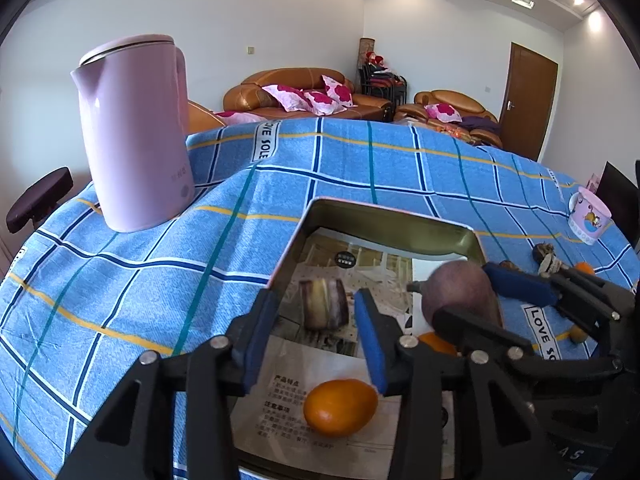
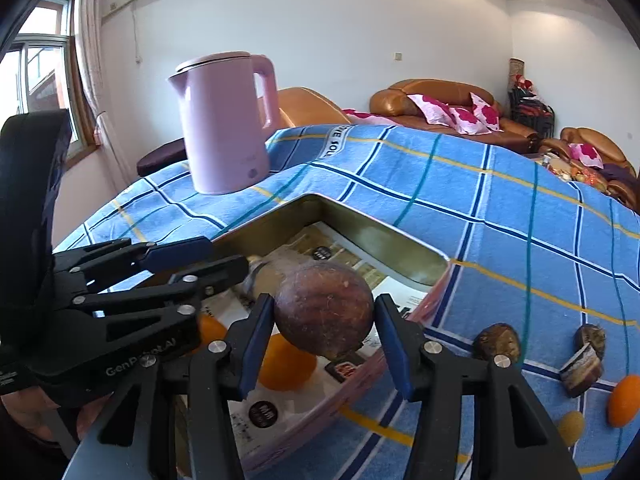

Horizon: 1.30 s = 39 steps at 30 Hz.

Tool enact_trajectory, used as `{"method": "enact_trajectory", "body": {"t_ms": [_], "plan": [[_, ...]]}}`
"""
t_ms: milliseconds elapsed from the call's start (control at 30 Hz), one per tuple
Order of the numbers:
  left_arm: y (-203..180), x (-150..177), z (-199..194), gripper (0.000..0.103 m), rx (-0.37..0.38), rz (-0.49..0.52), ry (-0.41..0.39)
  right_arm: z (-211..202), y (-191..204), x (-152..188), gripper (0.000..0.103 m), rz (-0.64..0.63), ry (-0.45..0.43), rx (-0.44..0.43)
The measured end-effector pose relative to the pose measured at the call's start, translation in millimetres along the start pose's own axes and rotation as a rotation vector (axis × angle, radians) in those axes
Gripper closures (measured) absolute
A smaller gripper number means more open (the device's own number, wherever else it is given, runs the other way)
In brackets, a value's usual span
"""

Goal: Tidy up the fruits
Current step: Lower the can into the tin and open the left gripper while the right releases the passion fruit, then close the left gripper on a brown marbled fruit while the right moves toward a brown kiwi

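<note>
The tabletop (image 1: 120, 280) wore a woven cloth, matt and slightly coarse. The tin tray (image 2: 380, 240) had dull, brushed-looking metal walls and a lining of printed paper (image 1: 320, 360). The kettle (image 1: 136, 132) looked like smooth satin plastic. The brown fruit (image 2: 324, 308) had a matt, scuffed skin; the orange fruit (image 1: 340, 406) shone faintly. The sofa (image 1: 296, 88) looked like glossy leather.

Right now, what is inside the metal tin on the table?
Inside the tin lies printed paper, with an orange fruit on it and a second one partly hidden under the brown fruit in the right gripper. The tin's floor is covered.
</note>
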<state>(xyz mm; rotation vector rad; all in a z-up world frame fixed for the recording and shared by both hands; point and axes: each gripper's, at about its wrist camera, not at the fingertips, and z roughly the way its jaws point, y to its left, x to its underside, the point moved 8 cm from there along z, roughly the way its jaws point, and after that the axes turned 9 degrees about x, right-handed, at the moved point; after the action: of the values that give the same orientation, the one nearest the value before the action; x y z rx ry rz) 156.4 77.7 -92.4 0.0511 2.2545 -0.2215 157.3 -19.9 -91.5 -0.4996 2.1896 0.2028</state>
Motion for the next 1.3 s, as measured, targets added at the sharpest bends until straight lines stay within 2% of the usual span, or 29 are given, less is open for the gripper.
{"method": "enact_trajectory", "body": {"t_ms": [67,100,167,233,567,800,1000,1300], "plan": [[0,-1,-2,0.052,0.015,-0.015,-0.008,-4,-3,-2,0.039,0.014,-0.014,0.005],[-1,-1,-4,0.05,0.021,-0.019,-0.012,-5,-5,-2,0.038,0.024,-0.014,0.0],[-5,-4,-8,0.037,0.009,-0.005,-0.03,-11,-11,-4,0.038,0.036,-0.018,0.0],[-10,-6,-13,0.035,0.008,0.009,-0.047,-22,-20,-5,0.038,0.043,-0.037,0.003],[-48,-6,-14,0.034,0.054,0.016,-0.06,-77,-105,11,0.038,0.153,-0.079,0.149],[-95,1,-13,0.034,0.098,0.082,-0.053,-89,-144,40,0.038,0.22,-0.04,0.222],[-127,7,-7,0.034,0.129,0.122,-0.035,-89,-162,69,0.038,0.264,0.006,0.245],[-170,4,12,0.034,0.143,0.184,0.004,-88,-172,85,0.038,0.278,0.049,0.262]]}}
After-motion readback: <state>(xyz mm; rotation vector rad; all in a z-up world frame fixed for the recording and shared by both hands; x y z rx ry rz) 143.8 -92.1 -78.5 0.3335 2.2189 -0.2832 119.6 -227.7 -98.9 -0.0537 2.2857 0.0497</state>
